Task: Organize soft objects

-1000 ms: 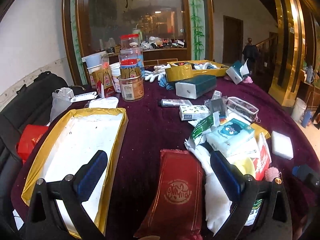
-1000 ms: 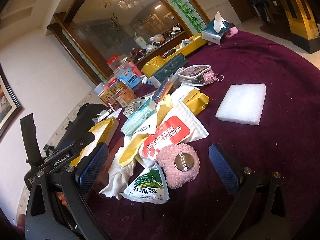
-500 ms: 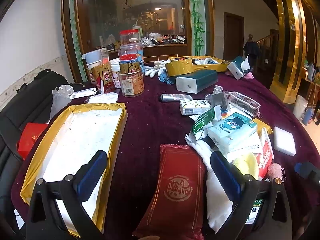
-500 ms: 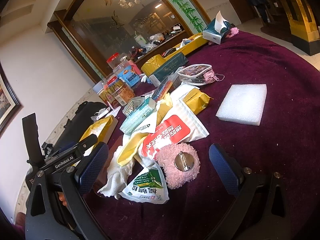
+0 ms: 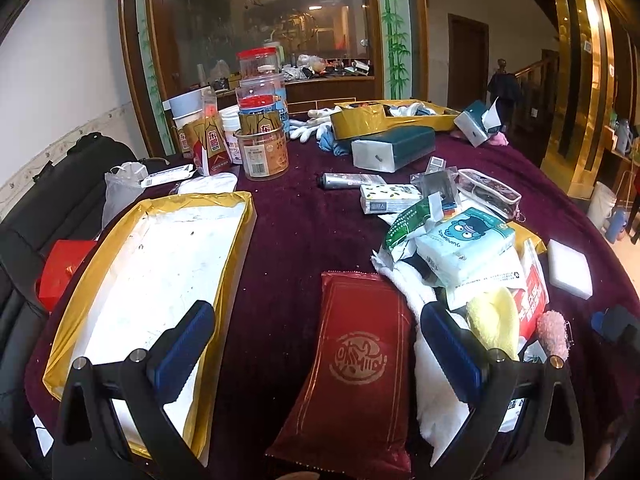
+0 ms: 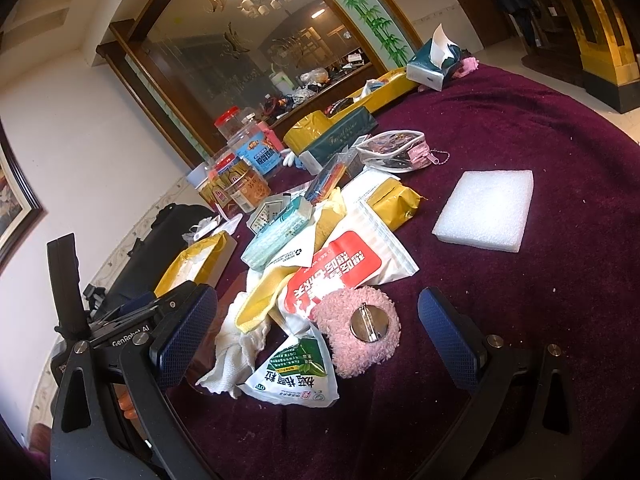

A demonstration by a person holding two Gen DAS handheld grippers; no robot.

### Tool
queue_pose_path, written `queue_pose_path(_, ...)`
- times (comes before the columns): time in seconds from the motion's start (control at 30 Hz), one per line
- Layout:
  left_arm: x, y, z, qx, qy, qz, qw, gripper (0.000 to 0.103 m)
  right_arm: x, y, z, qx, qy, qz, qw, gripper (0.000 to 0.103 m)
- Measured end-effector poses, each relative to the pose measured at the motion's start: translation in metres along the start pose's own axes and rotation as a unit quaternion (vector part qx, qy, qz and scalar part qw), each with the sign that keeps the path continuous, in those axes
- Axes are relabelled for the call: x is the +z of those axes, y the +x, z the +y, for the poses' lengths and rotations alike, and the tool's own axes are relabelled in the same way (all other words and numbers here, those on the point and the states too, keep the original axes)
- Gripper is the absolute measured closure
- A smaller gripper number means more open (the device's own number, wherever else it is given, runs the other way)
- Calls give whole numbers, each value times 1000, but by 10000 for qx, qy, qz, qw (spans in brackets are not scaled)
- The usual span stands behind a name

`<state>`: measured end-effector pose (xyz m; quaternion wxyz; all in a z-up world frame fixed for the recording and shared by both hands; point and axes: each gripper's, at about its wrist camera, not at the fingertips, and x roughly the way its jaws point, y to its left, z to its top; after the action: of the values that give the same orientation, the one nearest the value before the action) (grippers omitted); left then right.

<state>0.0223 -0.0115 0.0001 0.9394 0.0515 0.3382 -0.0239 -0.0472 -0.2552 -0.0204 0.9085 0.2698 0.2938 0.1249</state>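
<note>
My left gripper (image 5: 316, 344) is open above a dark red soft pack (image 5: 352, 372) that lies between its fingers on the purple tablecloth. A gold-rimmed white tray (image 5: 160, 280) sits to its left. To the right is a pile: white towel (image 5: 432, 392), yellow cloth (image 5: 494, 320), blue tissue pack (image 5: 464, 244). My right gripper (image 6: 320, 328) is open over a pink fuzzy round pad with a metal pin (image 6: 360, 330). Around it lie a green-white pouch (image 6: 296, 372), a red-white zip bag (image 6: 340, 268), the yellow cloth (image 6: 260, 304) and the white towel (image 6: 228, 360). A white foam block (image 6: 486, 210) lies further right.
Jars and cans (image 5: 260, 136) stand at the back left, a teal tissue box (image 5: 394, 148) and a gold tray (image 5: 392, 118) behind. A clear pouch (image 6: 394, 150) lies mid-table. A black bag (image 5: 52, 200) and red box (image 5: 60, 272) sit off the left edge.
Both views have shifted only slightly; the left gripper has drawn back a little from the red pack. Both grippers remain open and nothing was picked up.
</note>
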Motion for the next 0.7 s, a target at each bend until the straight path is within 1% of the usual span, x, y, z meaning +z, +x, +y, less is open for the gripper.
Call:
queue_pose_path(0.2, 0, -2, 2, -21, 17, 36, 10000, 0, 0, 0, 1, -31, 0, 11, 10000, 1)
queue_pose_path(0.3, -3, -3, 12, -143, -3, 245, 9996, 0, 3, -7, 6, -82, -66, -82, 9999, 1)
queue_pose_path(0.43, -9, -13, 38, -226, -17, 456, 9987, 0, 27, -7, 33, -448, -713, 48, 9964, 1)
queue_pose_path(0.47, -9, -16, 43, -255, -14, 501, 9984, 0, 33, -3, 38, -553, -847, 125, 9948, 1)
queue_pose_path(0.5, -9, -18, 47, -273, -49, 541, 9982, 0, 43, 9, 45, -662, -1023, 356, 9919, 1)
queue_pose_path(0.6, -3, -16, 47, -379, -173, 637, 9971, 0, 59, 46, 55, -751, -1305, 979, 9837, 1)
queue_pose_path(0.7, 5, -8, 43, -247, -87, 700, 9972, 0, 68, 90, 61, -803, -1340, 1420, 9775, 1)
